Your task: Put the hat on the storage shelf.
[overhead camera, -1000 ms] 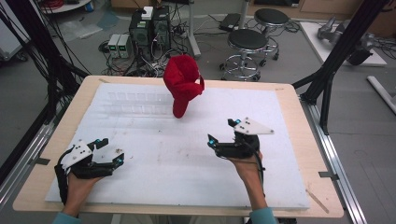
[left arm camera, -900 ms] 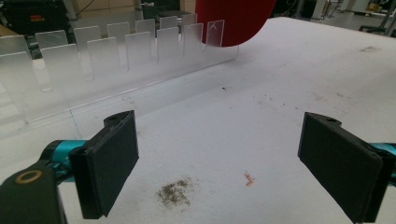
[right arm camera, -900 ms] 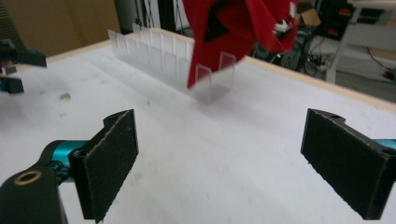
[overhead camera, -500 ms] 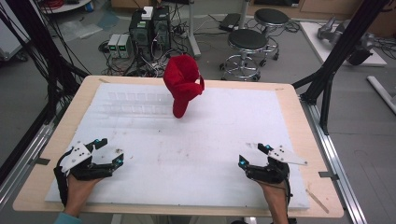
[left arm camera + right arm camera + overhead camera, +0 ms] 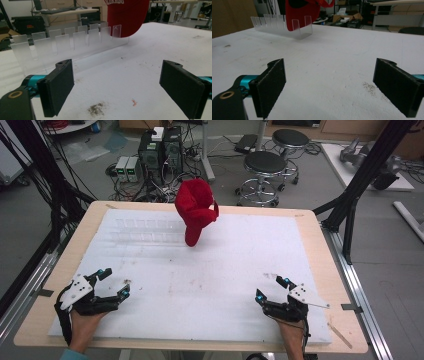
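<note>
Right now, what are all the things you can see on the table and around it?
red cap: one, red, standing upright in the right end of the clear rack, far middle of the table.
clear rack: one, see-through plastic with rows of slots, far left part of the white pad.
white pad: one, white with a few dirty specks, covering most of the table.
table: one, light wood.
stools: two, black round seats, on the floor beyond the table.
computer boxes: a few, dark and pale, on the floor beyond the table with cables.
left gripper: one, black, jaws open, near left.
right gripper: one, black, jaws open, near right.
</note>
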Tool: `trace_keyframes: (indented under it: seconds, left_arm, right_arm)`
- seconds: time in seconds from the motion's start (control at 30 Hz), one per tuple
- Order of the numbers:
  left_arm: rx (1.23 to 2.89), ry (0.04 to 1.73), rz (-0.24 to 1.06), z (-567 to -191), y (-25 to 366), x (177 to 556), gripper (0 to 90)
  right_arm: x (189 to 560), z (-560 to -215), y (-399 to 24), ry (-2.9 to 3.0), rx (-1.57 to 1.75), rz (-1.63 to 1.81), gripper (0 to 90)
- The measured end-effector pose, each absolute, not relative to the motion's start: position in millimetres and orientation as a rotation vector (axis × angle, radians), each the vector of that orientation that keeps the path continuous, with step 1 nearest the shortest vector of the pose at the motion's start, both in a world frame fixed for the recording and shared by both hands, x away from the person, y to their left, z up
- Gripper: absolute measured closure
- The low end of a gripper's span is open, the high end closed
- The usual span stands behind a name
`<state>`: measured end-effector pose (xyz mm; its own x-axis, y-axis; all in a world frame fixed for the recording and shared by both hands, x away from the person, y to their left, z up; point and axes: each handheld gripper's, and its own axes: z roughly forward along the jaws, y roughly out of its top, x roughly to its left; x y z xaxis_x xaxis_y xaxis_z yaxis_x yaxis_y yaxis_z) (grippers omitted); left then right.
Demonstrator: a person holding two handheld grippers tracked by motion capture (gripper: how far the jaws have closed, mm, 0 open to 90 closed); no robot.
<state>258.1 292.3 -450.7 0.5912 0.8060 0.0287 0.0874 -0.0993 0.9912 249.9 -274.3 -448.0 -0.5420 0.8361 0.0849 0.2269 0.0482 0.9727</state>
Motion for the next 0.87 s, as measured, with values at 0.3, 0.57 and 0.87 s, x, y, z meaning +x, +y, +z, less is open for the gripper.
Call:
trace_keyframes:
  seconds: [0.3, 0.57, 0.87]
  left_arm:
    - [1.55, 0.766, 0.74, -451.4, 292.7, 255.3, 12.5]
    - [1.549, 0.763, 0.742, -451.5, 292.8, 254.7, 12.5]
    - [1.536, 0.762, 0.738, -451.7, 294.0, 254.5, 12.5]
  right_arm:
    - [249.7, -449.3, -273.4, 1.784, 1.071, 1.53, 10.0]
    - [250.2, -449.9, -272.8, 1.791, 1.069, 1.523, 10.0]
    - [246.3, -450.8, -270.8, 1.777, 1.02, 1.513, 10.0]
